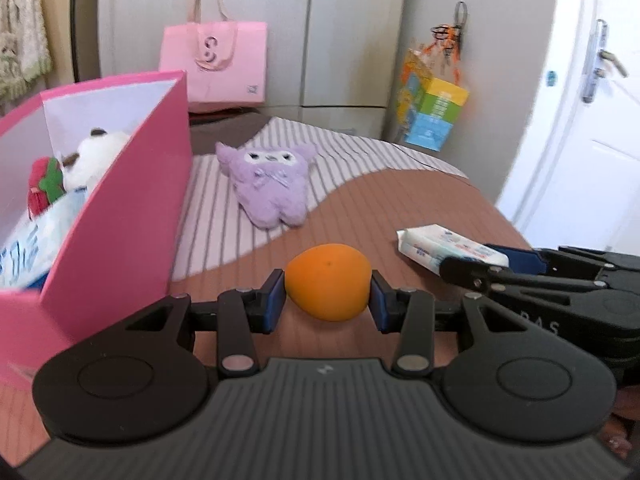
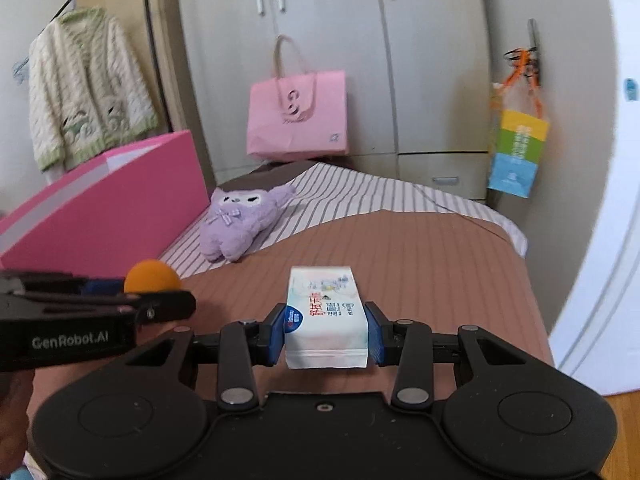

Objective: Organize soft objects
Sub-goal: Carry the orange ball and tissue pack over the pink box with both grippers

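The left gripper point(image 1: 327, 294) clamps the orange ball point(image 1: 328, 281), pink box point(image 1: 120, 216) just left; the right gripper point(image 2: 327, 330) clamps the wipes point(image 2: 325, 312).

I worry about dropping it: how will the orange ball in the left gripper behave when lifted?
The orange ball looks slightly squashed between the left gripper pads, so it is probably soft and light. Being round and pinched only at its sides, it could slip out, then roll across the bedcover.
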{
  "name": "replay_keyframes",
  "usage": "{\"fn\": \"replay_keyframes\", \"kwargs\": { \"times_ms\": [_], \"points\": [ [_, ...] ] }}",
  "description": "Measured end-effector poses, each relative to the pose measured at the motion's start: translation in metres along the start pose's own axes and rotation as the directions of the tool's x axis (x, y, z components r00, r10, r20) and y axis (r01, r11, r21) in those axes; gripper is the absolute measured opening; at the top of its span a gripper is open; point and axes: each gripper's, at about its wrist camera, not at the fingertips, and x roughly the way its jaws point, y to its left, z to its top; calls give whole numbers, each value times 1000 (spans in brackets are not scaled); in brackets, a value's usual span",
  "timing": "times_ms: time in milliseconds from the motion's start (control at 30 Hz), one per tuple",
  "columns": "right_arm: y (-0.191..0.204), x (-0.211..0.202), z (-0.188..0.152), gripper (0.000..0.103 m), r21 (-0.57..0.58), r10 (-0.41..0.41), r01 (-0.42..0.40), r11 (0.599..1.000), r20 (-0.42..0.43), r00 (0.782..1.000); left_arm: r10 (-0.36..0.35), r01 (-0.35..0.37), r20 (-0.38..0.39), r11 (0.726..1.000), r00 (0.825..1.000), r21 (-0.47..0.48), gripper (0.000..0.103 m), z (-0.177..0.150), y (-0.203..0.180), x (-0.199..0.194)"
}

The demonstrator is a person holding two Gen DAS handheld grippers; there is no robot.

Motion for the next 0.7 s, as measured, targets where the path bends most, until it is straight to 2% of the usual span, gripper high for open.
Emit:
{"fn": "replay_keyframes", "kwargs": {
  "times_ms": [167,267,467,700],
  "points": [
    [12,-27,-14,45,19,-35,34,999,44,998,-44,45,-21,998,999,34,42,-14,0,-19],
    [16,-40,-24,45,20,-36,35,999,32,999,-82,83,-36,996,996,27,42,-20,0,-30],
    [31,-52,-39,45,-81,-42,41,996,-6,999,-65,66,-33,998,997,24,42,-28,2,-43],
    [31,-39,-45,50,-92,-42,36,995,-55,998,-61,62,-31,998,998,23,42,-31,5,-47]
  ]
}}
